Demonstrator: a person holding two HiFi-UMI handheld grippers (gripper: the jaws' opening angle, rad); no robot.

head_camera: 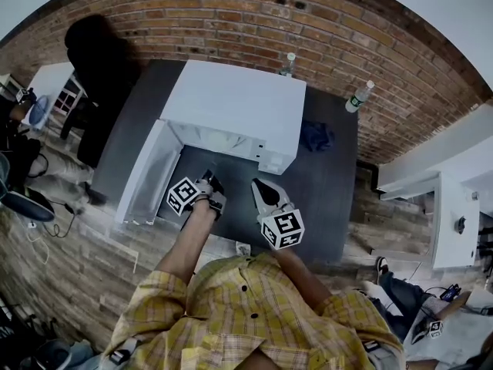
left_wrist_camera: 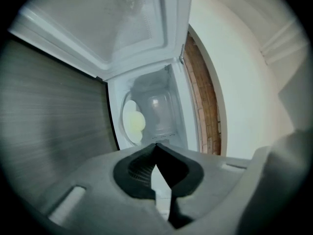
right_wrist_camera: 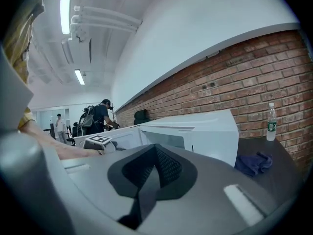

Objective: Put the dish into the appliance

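Both grippers hang just in front of the white microwave (head_camera: 239,102) standing on the dark counter (head_camera: 327,183). The left gripper (head_camera: 210,183) faces the microwave's open cavity, its fingers clenched together with nothing between them. The right gripper (head_camera: 260,187) sits before the microwave's right front corner, fingers likewise clenched and empty. A pale dish (left_wrist_camera: 133,121) lies inside the microwave's cavity, and the microwave's door (head_camera: 146,177) stands swung wide open.

Ceiling strip lights (right_wrist_camera: 65,13) flood the room with cool, even brightness and glare white in the right gripper view. Shadows are soft. Every view bends hard toward black fisheye corners. The left gripper view is hazy, the appliance (left_wrist_camera: 151,116) cavity pale and washed out, the near foreground blurred.
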